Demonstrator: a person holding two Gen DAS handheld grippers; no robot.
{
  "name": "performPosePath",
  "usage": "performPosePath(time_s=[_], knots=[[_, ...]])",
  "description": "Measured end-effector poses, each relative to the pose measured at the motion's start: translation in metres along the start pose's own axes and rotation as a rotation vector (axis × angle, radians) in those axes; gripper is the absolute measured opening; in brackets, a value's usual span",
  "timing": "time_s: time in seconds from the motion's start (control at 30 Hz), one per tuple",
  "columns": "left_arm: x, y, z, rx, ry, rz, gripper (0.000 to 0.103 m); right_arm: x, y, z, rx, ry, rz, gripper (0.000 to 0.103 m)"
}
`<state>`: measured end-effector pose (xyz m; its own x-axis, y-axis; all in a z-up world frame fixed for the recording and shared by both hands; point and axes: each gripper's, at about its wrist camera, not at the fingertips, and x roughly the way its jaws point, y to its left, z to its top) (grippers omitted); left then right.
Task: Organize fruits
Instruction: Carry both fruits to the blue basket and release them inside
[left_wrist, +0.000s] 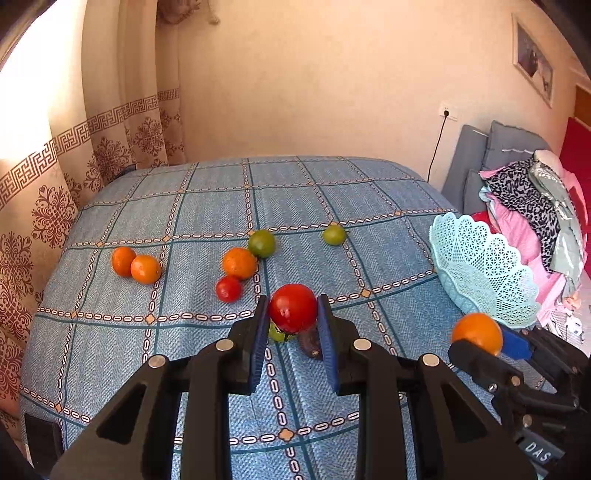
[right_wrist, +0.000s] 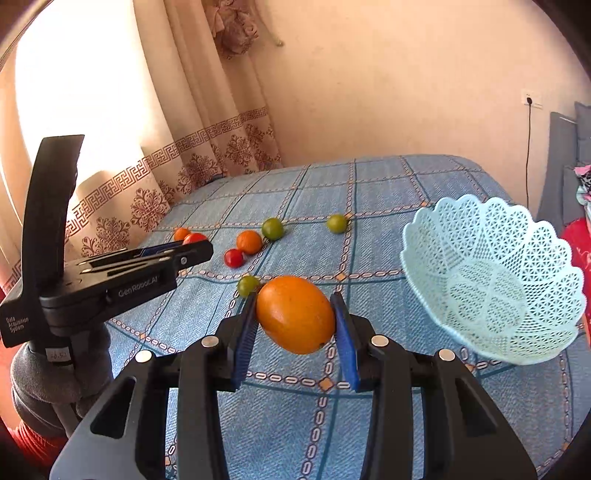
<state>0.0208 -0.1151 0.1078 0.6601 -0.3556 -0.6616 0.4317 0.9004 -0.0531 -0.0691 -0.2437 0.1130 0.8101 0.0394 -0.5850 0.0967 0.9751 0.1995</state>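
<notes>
Now your left gripper (left_wrist: 292, 314) clamps the tomato (left_wrist: 293, 307) between its pads; your right gripper (right_wrist: 295, 317) clamps the orange (right_wrist: 295, 314) likewise.

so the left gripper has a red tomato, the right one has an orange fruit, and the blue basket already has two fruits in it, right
Not quite: the right wrist view shows the basket holds no fruit. The left gripper does grip the red tomato, and the right gripper the orange fruit.
</notes>
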Motion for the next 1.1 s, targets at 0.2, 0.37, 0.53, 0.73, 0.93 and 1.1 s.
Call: performPosePath(time_s=[0.2, 0.37, 0.53, 0.73, 0.93, 1.1], knots=[[-0.004, -0.035, 0.015, 0.052, -0.030, -0.053, 0.026, -0.020, -0.046, 0.017, 0.050, -0.064, -0.134, 0.040], [0.001, -0.070, 0.026, 0.091, -0.040, -0.102, 0.026, -0.022, -0.090, 0.020, 0.137, -0.068, -0.230, 0.040], [0.013, -0.107, 0.034, 0.131, -0.037, -0.157, 0.026, -0.019, -0.124, 0.017, 0.180, -0.051, -0.304, 0.040], [0.036, -0.144, 0.037, 0.174, -0.001, -0.206, 0.026, -0.012, -0.147, 0.013, 0.238, -0.016, -0.346, 0.040], [0.055, -0.153, 0.035, 0.175, 0.051, -0.239, 0.026, -0.009, -0.161, 0.012, 0.290, 0.002, -0.364, 0.041], [0.060, -0.157, 0.033, 0.186, 0.060, -0.245, 0.026, -0.013, -0.164, 0.013, 0.299, -0.021, -0.374, 0.052]])
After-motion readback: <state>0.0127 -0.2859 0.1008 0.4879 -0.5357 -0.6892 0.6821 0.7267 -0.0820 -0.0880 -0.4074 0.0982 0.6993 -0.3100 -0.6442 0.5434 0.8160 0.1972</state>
